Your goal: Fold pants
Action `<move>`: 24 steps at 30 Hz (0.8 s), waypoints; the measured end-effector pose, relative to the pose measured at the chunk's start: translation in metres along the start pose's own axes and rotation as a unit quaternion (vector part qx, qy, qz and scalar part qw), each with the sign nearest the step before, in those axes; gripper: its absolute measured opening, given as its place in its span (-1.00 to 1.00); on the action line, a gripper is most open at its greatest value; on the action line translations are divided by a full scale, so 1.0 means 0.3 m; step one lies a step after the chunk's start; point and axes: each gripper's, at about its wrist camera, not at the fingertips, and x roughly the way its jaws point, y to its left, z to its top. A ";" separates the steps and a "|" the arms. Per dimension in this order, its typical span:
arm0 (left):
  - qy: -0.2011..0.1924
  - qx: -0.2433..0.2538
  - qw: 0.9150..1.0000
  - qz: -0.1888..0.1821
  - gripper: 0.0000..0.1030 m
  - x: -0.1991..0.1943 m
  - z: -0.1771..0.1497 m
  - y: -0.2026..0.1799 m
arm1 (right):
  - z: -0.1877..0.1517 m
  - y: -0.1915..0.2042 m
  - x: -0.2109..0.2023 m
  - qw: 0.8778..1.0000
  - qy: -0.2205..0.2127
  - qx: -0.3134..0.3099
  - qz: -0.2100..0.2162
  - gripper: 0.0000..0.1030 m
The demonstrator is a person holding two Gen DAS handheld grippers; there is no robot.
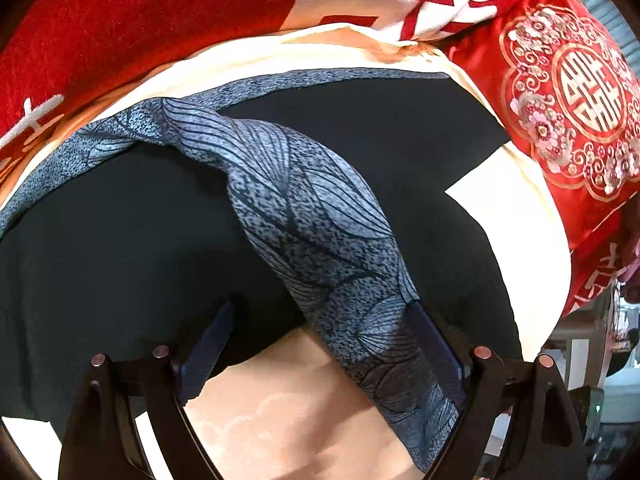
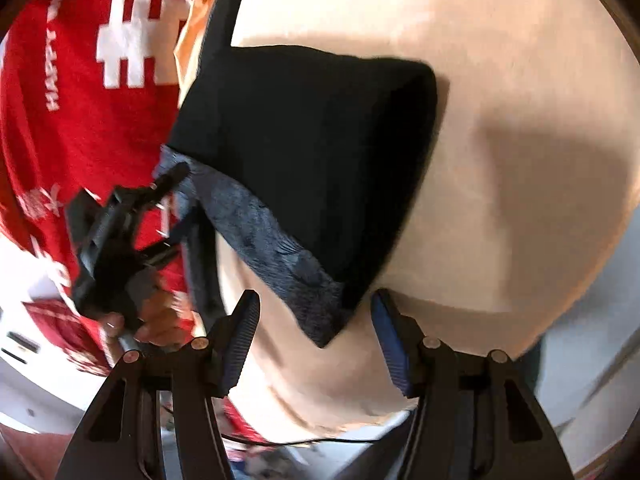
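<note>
Black pants [image 1: 120, 248] with a blue-grey patterned band [image 1: 312, 216] lie on a cream bed sheet [image 1: 288, 412]. In the left wrist view my left gripper [image 1: 320, 332] is open; the band lies twisted across the black cloth and drapes against the right finger [image 1: 436, 344]. In the right wrist view the pants [image 2: 312, 152] lie partly folded, the band's corner [image 2: 320, 320] pointing between my fingers. My right gripper [image 2: 314, 316] is open just short of that corner, not touching it. The left gripper [image 2: 120, 232] shows there at the left, hand-held, by the band's far end.
A red blanket with white characters [image 1: 120, 20] lies behind the pants. A red embroidered cushion [image 1: 572, 96] sits at the right. The red blanket also shows at the left of the right wrist view [image 2: 72, 92]. The bed's edge and floor [image 2: 592, 360] lie right.
</note>
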 end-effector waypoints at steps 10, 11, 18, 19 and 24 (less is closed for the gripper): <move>-0.013 -0.043 0.999 -0.018 -0.20 -0.073 0.025 0.013 | 0.099 0.169 -0.060 0.998 0.038 -0.045 0.013 -0.69; -0.020 -0.053 0.998 -0.016 -0.20 -0.093 0.042 0.009 | 0.124 0.218 -0.067 0.997 0.039 -0.057 0.017 -0.69; -0.065 -0.070 0.995 0.009 -0.19 -0.164 0.201 -0.036 | 0.468 0.547 -0.193 0.985 0.016 -0.170 0.027 -0.69; -0.074 -0.072 0.995 0.013 -0.17 -0.172 0.233 -0.039 | 0.549 0.601 -0.199 0.981 0.014 -0.190 0.022 -0.69; -0.116 -0.079 0.988 0.066 0.45 -0.205 0.321 -0.020 | 0.824 0.732 -0.176 0.970 0.009 -0.242 -0.022 -0.69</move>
